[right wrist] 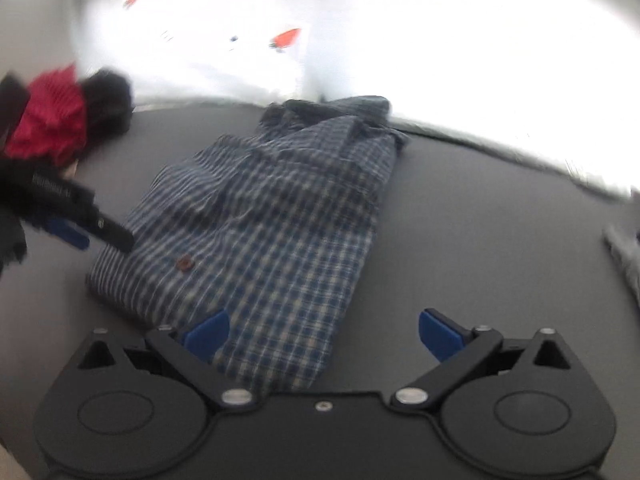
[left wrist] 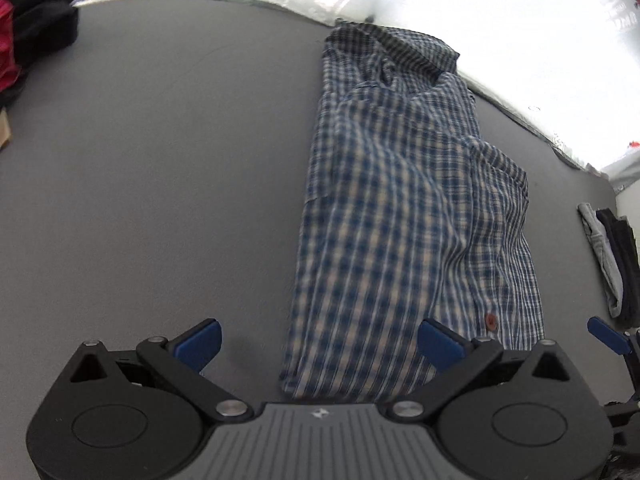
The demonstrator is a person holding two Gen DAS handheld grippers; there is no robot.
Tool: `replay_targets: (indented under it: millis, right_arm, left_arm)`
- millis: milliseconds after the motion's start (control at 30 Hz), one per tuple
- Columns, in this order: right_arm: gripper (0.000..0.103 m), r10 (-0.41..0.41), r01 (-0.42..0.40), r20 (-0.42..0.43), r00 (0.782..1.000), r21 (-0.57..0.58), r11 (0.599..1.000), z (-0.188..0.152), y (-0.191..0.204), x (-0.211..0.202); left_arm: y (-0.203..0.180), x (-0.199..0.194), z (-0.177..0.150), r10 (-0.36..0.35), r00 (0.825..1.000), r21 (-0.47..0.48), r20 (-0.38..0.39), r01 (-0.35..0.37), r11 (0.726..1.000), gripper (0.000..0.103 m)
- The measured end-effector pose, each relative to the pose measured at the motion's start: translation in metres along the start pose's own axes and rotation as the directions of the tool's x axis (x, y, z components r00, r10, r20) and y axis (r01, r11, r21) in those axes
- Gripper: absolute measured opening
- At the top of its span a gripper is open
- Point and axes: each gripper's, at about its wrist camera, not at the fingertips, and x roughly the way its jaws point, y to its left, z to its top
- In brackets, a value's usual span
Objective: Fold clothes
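A blue-and-white checked shirt (left wrist: 400, 220) lies folded into a long strip on the grey table (left wrist: 140, 200), collar at the far end, a brown button near its hem. My left gripper (left wrist: 320, 344) is open just above the hem's left corner, with only cloth and table beneath its gap. In the right wrist view the same shirt (right wrist: 272, 220) stretches away from me. My right gripper (right wrist: 324, 336) is open over the hem's right corner, pressing on nothing. The left gripper (right wrist: 94, 236) shows at the shirt's left edge.
A heap of red and black clothes (right wrist: 60, 128) sits at the table's far left. Folded grey and black garments (left wrist: 612, 260) lie by the right edge. One of the right gripper's fingers (left wrist: 606, 336) pokes in at the right. Bright glare lies beyond the table's far edge.
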Motion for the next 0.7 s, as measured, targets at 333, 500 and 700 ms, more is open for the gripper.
replay_targets:
  millis: [333, 500, 700]
  right_arm:
    - [0.102, -0.162, 0.184, 0.087, 0.983, -0.478, 0.859, -0.032, 0.084, 0.016]
    - [0.102, -0.231, 0.306, 0.201, 0.952, -0.558, 0.772, -0.027, 0.101, 0.038]
    - [0.100, -0.297, 0.384, 0.248, 0.922, -0.496, 0.779, 0.001, 0.098, 0.052]
  left_arm:
    - [0.005, -0.005, -0.038, -0.337, 0.941, -0.199, -0.039, 0.323, 0.925, 0.103]
    - [0.004, 0.013, -0.045, -0.408, 0.911, -0.290, -0.055, 0.377, 0.880, 0.103]
    - [0.004, 0.036, -0.044, -0.556, 0.831, -0.424, -0.029, 0.493, 0.760, 0.103]
